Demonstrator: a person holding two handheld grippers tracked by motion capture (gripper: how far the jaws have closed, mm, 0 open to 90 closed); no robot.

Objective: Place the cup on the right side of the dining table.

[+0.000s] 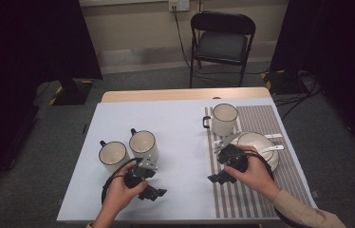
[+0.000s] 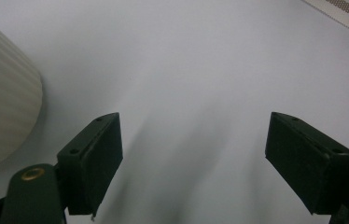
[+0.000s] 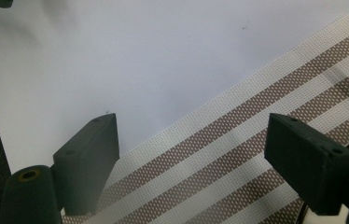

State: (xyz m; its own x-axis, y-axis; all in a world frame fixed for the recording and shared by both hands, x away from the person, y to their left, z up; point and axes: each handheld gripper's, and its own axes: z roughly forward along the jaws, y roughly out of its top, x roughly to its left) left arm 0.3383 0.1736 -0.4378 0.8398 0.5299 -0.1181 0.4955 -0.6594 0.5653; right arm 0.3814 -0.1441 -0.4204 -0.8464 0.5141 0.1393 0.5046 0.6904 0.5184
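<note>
Matte black jaws gape on both grippers, beside a ribbed cream mug point(image 2: 2, 100) and woven striped placemat point(image 3: 238, 154).

A black folding chair point(image 1: 222, 42) stands beyond the table point(image 1: 180, 94) on grey carpet point(image 1: 47, 137). A beige wall point(image 1: 133, 23) carries a socket point(image 1: 179, 4) with trailing cables point(image 1: 185, 52). Dark curtains point(image 1: 28, 38) flank both sides.

Dim room, dark upper corners; table point(image 1: 175, 118) evenly lit from overhead. Soft jaw shadows (left gripper view, frame centre). Ribbed mug point(image 2: 2, 100) at left edge out of focus.
</note>
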